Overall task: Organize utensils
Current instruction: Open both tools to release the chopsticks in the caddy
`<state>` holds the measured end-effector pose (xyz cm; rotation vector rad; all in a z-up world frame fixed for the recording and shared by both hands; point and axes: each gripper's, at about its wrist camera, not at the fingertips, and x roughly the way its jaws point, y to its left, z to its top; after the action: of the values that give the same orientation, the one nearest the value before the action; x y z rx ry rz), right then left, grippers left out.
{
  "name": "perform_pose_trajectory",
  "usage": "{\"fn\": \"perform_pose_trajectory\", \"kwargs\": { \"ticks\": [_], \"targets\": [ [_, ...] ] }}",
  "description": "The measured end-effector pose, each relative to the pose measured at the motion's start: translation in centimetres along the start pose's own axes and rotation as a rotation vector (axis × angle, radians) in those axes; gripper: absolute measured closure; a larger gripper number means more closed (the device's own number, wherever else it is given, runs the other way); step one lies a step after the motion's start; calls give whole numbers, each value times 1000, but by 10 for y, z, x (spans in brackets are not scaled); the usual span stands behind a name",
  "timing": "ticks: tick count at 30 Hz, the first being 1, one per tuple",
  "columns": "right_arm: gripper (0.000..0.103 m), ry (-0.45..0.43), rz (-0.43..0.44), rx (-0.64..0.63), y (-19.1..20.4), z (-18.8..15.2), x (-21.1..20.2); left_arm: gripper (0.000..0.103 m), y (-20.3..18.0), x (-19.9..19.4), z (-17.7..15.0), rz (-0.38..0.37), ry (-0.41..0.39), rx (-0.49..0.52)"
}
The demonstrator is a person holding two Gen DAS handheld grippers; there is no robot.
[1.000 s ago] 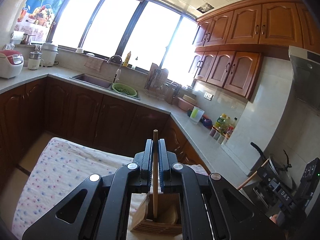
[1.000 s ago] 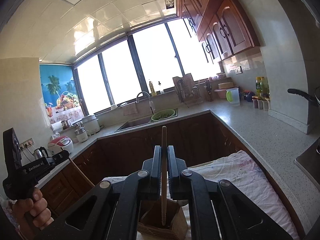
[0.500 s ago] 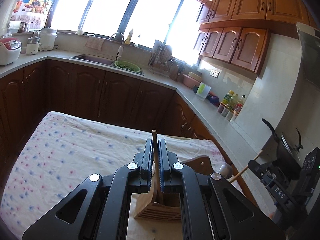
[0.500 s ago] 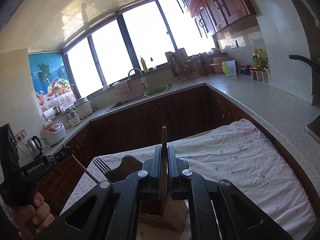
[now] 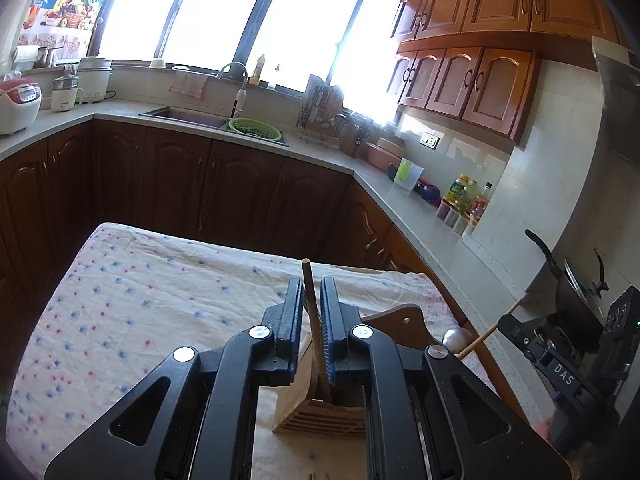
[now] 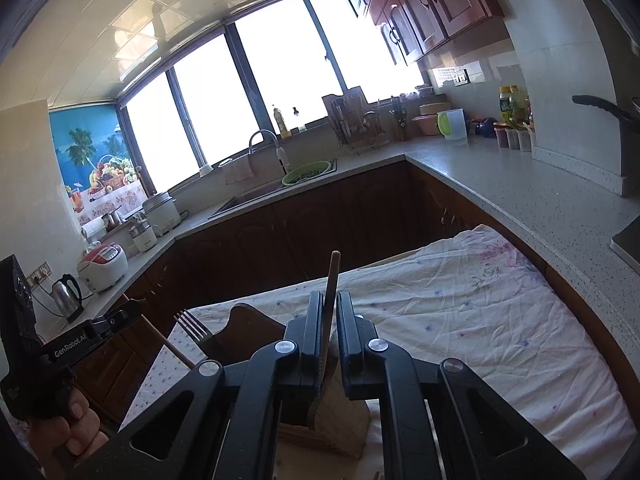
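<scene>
Below, a table draped in a flower-printed cloth stands inside an L-shaped kitchen of dark wood cabinets, grey countertop, sink and bright windows. Each hand-held gripper, left and right, has just been opening, jaws slightly parted around a wooden utensil handle standing loose in the slatted wooden holder on the cloth. A fork rises beside the holder's dark back panel.
</scene>
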<state>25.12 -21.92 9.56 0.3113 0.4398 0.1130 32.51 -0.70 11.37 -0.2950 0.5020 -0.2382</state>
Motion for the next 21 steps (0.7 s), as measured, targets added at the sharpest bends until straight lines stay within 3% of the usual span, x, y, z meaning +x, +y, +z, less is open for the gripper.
{"fn": "perform_pose_trajectory", "kwargs": {
  "ticks": [1, 2, 3, 4, 5, 8, 10, 21],
  "targets": [
    [84, -5, -3, 1, 0, 1, -2, 79, 0, -2, -1, -2, -1, -2],
    [74, -13, 3, 6, -1, 1, -5, 66, 0, -5, -2, 1, -4, -2],
    [44, -23, 14, 16, -3, 2, -8, 54, 0, -9, -3, 3, -9, -2],
    [20, -40, 27, 27, -4, 3, -13, 51, 0, -13, -4, 2, -16, -1],
    [15, -62, 34, 35, -5, 4, -19, 45, 0, -17, -5, 4, -22, 3],
    [11, -90, 40, 50, -6, 5, -35, 27, 1, -30, -11, 26, -31, 9],
    [6, -104, 45, 68, -9, 4, -45, 27, 5, -39, -16, 23, -32, 6],
    [5, -64, 15, 92, -24, -38, -85, 24, 20, -76, -68, 60, 45, -11]
  ]
}}
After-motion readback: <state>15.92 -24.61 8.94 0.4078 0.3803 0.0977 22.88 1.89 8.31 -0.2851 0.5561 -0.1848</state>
